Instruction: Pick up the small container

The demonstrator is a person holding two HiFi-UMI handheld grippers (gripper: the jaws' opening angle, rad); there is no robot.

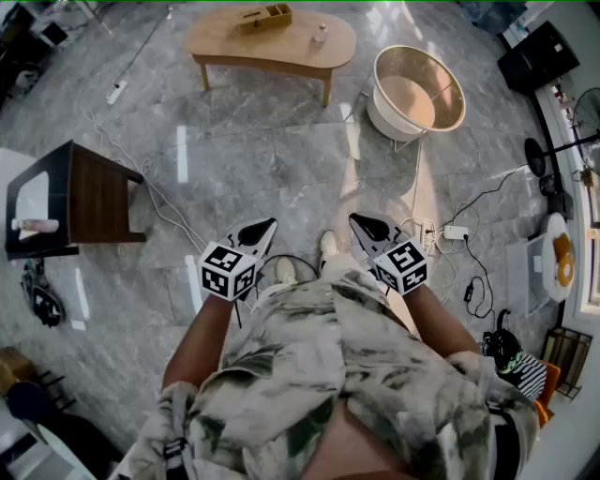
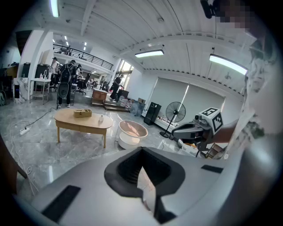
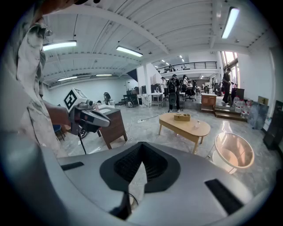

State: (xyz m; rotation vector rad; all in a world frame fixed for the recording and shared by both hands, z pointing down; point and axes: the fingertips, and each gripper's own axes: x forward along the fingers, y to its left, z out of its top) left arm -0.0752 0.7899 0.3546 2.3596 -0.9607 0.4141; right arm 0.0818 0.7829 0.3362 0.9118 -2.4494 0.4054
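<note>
Down by my waist, I held both grippers close to my body above the grey marble floor (image 1: 281, 159), well apart from the task's thing. My left gripper (image 1: 269, 224) had its jaws drawn together to a thin slit, with nothing between them. My right gripper (image 1: 355, 218) was likewise closed tip to tip and held nothing.

The small container (image 1: 321, 35), a little pale bottle, stood upright on the oval wooden table (image 1: 281, 49) far across the floor, at about 12 o'clock from both sets of jaws in the head view. On that table a wooden box (image 1: 265, 17) sat at the container's 10 o'clock, near it but not touching.

Along my left jaws the container appeared up at 11 o'clock, far beyond the tips. Along my right jaws it showed at 1 o'clock, equally remote.

A round white tub (image 1: 417, 89) rested on the floor at the table's 4 o'clock, and a dark side table (image 1: 84, 192) stood at 9 o'clock from my left gripper.
</note>
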